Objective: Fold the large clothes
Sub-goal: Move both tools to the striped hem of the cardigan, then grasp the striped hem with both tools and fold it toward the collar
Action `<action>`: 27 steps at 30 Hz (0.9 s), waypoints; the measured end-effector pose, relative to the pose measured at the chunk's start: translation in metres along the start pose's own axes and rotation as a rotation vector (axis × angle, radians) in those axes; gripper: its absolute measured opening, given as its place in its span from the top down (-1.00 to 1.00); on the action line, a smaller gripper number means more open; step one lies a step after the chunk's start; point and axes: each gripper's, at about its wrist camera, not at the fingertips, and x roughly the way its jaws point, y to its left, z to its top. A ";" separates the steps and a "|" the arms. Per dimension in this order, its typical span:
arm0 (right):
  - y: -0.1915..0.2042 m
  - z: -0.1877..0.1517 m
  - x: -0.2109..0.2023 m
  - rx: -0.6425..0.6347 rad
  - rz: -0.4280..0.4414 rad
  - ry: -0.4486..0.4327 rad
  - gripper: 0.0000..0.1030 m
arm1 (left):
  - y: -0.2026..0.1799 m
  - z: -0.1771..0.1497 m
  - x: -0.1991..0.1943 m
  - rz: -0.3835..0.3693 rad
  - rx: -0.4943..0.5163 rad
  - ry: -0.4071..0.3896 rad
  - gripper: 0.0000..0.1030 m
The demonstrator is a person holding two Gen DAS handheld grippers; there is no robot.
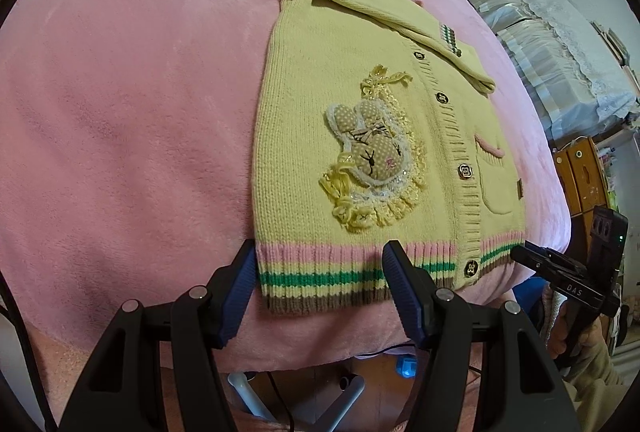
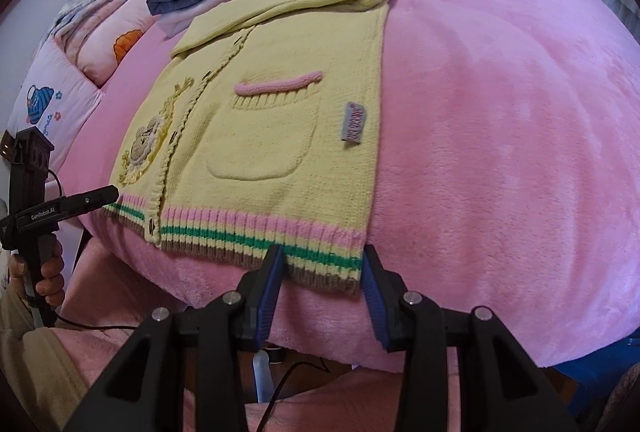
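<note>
With both sleeves folded in, we poise the left gripper (image 1: 320, 272) and right gripper (image 2: 324, 268), jaws parted and empty, over the yellow knitted cardigan's (image 2: 272, 135) striped hem (image 2: 256, 236), which we judge must next be pinched.

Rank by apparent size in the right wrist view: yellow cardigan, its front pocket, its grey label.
1. Yellow cardigan, by far the largest.
2. Front pocket, a patch on it.
3. Grey label, smallest.

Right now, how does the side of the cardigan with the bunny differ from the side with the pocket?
The bunny side carries a raised, lace-trimmed rabbit patch; the pocket side is plain knit apart from a pink-rimmed pocket. The pocket side also has a small grey label near its edge; the bunny side shows none. Both share the pale yellow knit and the striped hem.
</note>
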 end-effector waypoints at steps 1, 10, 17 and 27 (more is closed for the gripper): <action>0.000 0.000 0.000 -0.002 0.002 0.001 0.24 | 0.001 0.000 0.001 0.000 -0.004 0.000 -0.20; -0.004 -0.002 0.006 0.017 0.013 0.007 0.25 | 0.008 -0.004 0.009 0.003 -0.028 0.013 -0.20; 0.006 -0.002 0.011 -0.026 -0.008 0.008 0.76 | -0.004 -0.001 0.014 0.065 0.012 0.040 0.07; 0.017 0.024 -0.026 -0.011 0.116 -0.131 0.78 | -0.032 0.028 -0.006 -0.121 -0.020 0.022 0.75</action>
